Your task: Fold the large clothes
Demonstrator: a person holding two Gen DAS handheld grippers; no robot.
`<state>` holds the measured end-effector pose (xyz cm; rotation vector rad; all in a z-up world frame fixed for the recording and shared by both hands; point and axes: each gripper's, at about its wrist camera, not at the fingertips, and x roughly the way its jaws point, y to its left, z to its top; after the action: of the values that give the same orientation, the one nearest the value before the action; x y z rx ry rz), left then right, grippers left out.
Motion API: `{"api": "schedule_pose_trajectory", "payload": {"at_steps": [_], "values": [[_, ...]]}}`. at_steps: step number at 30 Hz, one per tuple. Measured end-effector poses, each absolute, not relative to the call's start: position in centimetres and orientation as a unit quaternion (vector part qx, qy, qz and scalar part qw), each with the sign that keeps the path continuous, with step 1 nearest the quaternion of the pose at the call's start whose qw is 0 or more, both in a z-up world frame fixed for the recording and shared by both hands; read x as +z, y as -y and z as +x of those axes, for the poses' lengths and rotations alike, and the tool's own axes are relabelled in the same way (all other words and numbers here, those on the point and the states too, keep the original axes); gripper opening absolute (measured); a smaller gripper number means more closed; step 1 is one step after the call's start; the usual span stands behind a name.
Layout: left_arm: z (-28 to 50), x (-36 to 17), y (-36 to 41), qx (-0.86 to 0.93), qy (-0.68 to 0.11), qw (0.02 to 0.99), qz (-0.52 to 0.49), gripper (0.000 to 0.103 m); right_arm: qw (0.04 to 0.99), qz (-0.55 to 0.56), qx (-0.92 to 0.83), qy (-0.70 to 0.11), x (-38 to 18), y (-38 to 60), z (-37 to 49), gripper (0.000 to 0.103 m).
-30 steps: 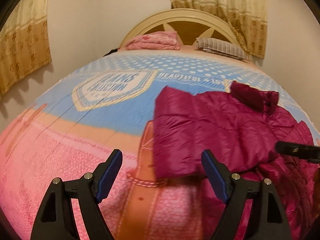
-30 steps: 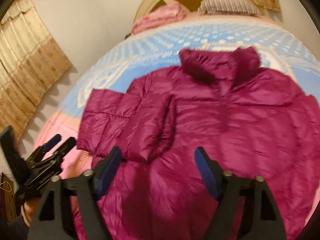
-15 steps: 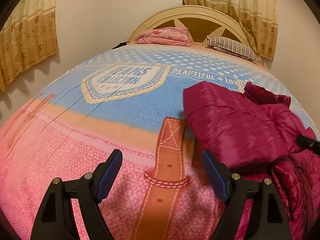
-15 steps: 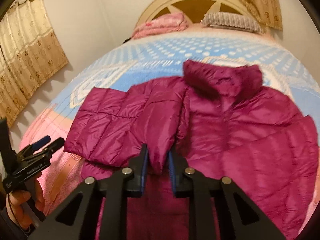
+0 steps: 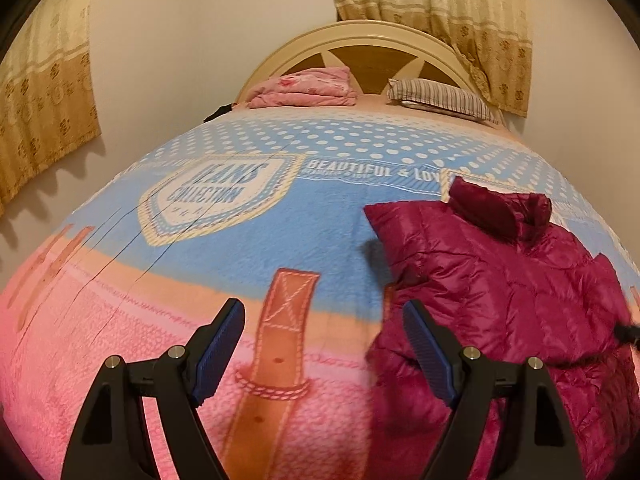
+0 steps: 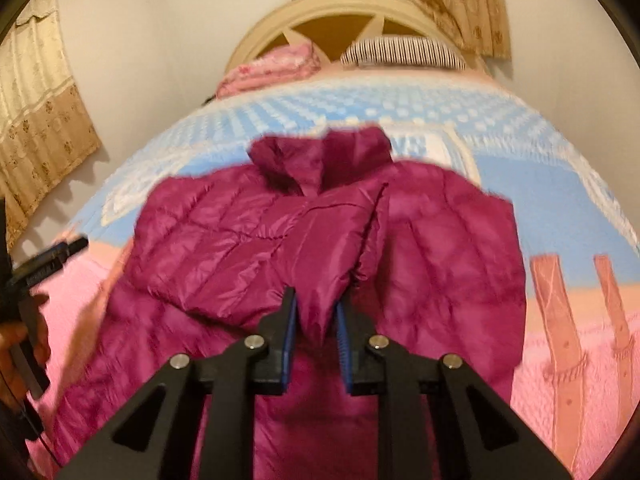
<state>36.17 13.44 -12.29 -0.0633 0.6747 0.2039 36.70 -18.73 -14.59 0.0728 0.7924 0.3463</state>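
Since a second ago: sleeve (image 6: pixel 256 248) carried across jacket (image 6: pixel 440 280) | right gripper (image 6: pixel 316 320) clamped on sleeve cuff | left gripper (image 5: pixel 324 352) gapes empty, jacket just beside its right pad | jacket on bed (image 5: pixel 280 220), collar toward headboard

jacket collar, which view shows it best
The right wrist view: the collar stands near the middle of the picture above the whole jacket, though slightly blurred. The left wrist view shows the collar sharper but off to the right, seen from the side.
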Motion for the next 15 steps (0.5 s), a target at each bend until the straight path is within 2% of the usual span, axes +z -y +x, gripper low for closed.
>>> {"api": "schedule_pose_trajectory", "payload": {"at_steps": [1, 3, 4, 9, 10, 11, 12, 15], "values": [[36.4, -12.2, -13.0, 0.098, -0.33, 0.938, -0.028, 0.081, 0.903, 0.033, 0.171, -0.393, -15.0, 18.8, 36.8, 0.025], [37.0, -11.8, -12.0, 0.09, -0.328, 0.94, -0.026, 0.081, 0.89, 0.021, 0.176, -0.421, -16.5, 18.7, 36.8, 0.027], [37.2, -11.7, -11.6, 0.086, -0.326, 0.941, -0.025, 0.081, 0.891, 0.021, 0.176, -0.419, -16.6, 19.0, 36.6, 0.03], [38.9, -11.7, -10.0, 0.073, -0.332, 0.94, -0.014, 0.081, 0.891, 0.018, 0.176, -0.418, -16.3, 19.4, 35.8, 0.03], [39.3, -11.8, -9.8, 0.073, -0.334, 0.94, -0.013, 0.081, 0.891, 0.028, 0.18, -0.416, -15.9, 19.9, 36.0, 0.031], [39.7, -11.8, -9.6, 0.073, -0.334, 0.939, -0.015, 0.081, 0.891, 0.035, 0.181, -0.415, -15.9, 20.5, 35.6, 0.039], [39.8, -11.8, -9.6, 0.072, -0.333, 0.94, -0.016, 0.081, 0.892, 0.046, 0.183, -0.412, -15.3, 20.9, 35.6, 0.041], [40.8, -11.4, -8.9, 0.069, -0.328, 0.942, -0.019, 0.081, 0.904, 0.057, 0.159, -0.392, -14.1, 21.8, 35.5, 0.041]]}}
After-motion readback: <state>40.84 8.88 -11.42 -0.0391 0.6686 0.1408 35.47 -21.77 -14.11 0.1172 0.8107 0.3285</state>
